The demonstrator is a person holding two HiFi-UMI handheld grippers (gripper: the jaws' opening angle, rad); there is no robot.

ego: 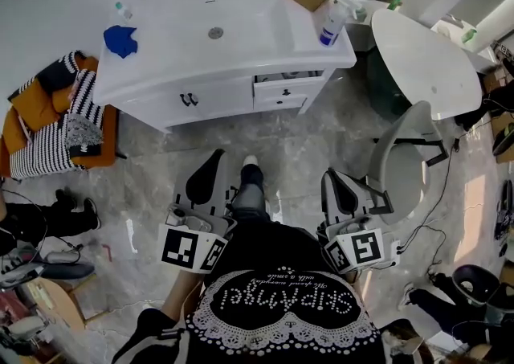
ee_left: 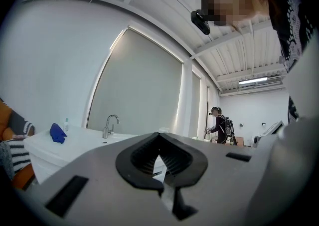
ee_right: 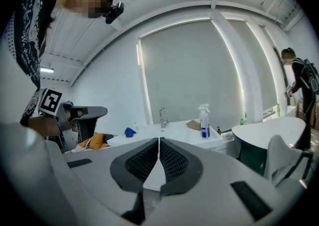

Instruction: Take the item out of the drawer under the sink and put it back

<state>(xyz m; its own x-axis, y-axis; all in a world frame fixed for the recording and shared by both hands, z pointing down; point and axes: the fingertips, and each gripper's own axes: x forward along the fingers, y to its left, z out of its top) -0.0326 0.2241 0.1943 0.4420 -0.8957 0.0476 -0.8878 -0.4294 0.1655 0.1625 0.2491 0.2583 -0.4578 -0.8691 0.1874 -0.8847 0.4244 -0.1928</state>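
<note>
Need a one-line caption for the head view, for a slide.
Person faces the white sink cabinet, left gripper and right gripper both shut and empty, well short of its drawers.

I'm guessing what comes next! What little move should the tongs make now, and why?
Probably step closer and reach the right tongs toward the drawers under the sink. The right and left tongs are shut and empty, with floor between them and the drawers.
</note>
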